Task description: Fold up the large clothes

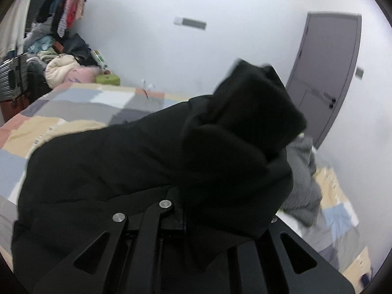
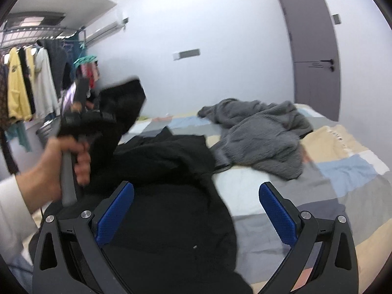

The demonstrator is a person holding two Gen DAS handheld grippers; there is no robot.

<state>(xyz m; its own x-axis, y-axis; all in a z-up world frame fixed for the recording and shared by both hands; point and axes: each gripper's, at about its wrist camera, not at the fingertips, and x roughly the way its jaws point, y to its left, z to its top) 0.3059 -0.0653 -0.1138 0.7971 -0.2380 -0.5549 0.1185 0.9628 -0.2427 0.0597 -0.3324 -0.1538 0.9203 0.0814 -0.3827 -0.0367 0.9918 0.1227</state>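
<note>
A large black garment [image 2: 169, 196] lies on the patchwork bed [image 2: 343, 171]. My left gripper [image 2: 98, 117], held by a hand at the left of the right wrist view, is shut on a part of the black garment and lifts it above the bed. In the left wrist view the black fabric [image 1: 220, 147] drapes over the fingers and hides them. My right gripper [image 2: 196, 210] is open with blue pads [image 2: 276, 218], empty, just above the black garment's near part.
A grey fleece garment [image 2: 264, 134] lies crumpled on the bed's far right. A rack of hanging clothes [image 2: 27, 85] stands at the left. A heap of clothes and a suitcase [image 1: 14, 76] sit beyond the bed. A dark door [image 2: 316, 49] is at the right.
</note>
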